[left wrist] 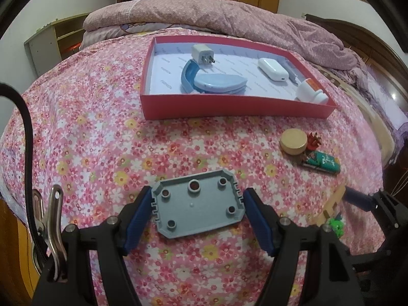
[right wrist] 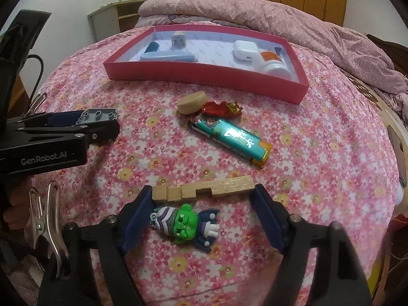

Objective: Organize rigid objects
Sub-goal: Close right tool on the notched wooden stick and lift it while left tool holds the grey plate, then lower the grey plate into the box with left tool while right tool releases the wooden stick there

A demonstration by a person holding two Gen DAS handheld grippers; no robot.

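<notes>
Right wrist view shows the red tray [right wrist: 204,75] on the floral bedspread [right wrist: 318,153], then the left gripper [left wrist: 197,205], lettered "GenRobot.AI", angled down and clamped on the grey plate [left wrist: 197,207], and the right gripper [right wrist: 204,196] closing on the wooden block [right wrist: 204,191], with jaw contact unclear.

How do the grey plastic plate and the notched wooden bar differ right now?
The grey plastic plate is wide with round studs; the notched wooden bar is slim and tan. The plate sits between the left gripper fingers, the bar between the right gripper fingers. Both remain outside the red box.
</notes>
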